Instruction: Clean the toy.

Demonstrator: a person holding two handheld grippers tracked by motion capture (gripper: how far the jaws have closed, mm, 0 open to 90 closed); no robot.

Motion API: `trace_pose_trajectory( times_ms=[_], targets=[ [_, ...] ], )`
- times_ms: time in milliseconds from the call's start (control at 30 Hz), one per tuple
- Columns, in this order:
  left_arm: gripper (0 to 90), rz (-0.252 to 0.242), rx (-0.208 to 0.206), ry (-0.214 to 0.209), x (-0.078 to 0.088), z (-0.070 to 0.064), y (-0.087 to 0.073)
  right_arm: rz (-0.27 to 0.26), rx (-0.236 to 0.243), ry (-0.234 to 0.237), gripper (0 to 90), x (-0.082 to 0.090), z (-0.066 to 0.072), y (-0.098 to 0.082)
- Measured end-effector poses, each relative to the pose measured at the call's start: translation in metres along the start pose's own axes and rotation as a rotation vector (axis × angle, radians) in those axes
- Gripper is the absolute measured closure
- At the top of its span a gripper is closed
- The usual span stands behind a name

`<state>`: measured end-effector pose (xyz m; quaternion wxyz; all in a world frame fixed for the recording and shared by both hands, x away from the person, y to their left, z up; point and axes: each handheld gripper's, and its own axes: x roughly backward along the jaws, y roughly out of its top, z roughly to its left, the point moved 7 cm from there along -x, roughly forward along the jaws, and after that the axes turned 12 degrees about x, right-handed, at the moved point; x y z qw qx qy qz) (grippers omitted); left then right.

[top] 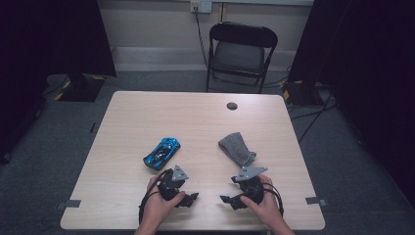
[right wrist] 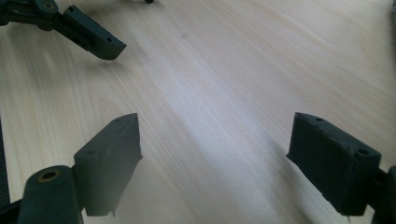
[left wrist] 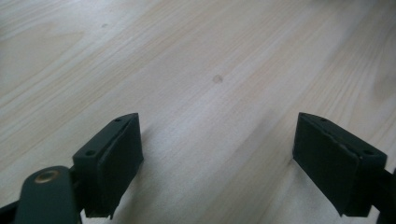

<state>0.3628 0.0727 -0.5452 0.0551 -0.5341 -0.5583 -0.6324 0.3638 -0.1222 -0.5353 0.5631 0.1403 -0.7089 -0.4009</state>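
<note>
Both tools are spread wide with nothing between the jaws. The left tool (top: pixel 192 198) and right tool (top: pixel 226 199) sit low over the near edge of the desk (top: pixel 147 107), tips pointing at each other across a gap of bare wood. In both gripper views only wood grain lies between the pads.

The toy car (top: pixel 162 152) sits just beyond the left tool, angled, nose toward the far right. The grey cloth (top: pixel 237 148) lies bunched just beyond the right tool. Both are untouched.

Risks as I see them:
- Tools face inward, not at either thing. Any reach needs a wrist turn first; swinging both at once could knock the jaws together.
- The car is on wheels. One pad touching first will likely roll it away. Grip across the sides, not nose to tail.
- The cloth is limp. Pinching a loose fold lifts a corner and drags the rest, possibly toward the car.
- Cables trail near the desk edge; they could snag on a long reach.
</note>
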Motion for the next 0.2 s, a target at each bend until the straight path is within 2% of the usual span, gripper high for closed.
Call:
trace_pose_trajectory(
  times_ms=[100,200],
  targets=[
    [14.6,-0.009,-0.038,0.012,-0.0012,-0.0014,-0.0020,0.010,0.002,0.003,15.7,-0.0029,0.0011,-0.0036],
    [12.6,-0.030,-0.041,0.007,-0.0016,-0.0016,-0.0034,0.020,0.007,0.006,15.7,-0.0055,0.0026,-0.0071]
  ],
)
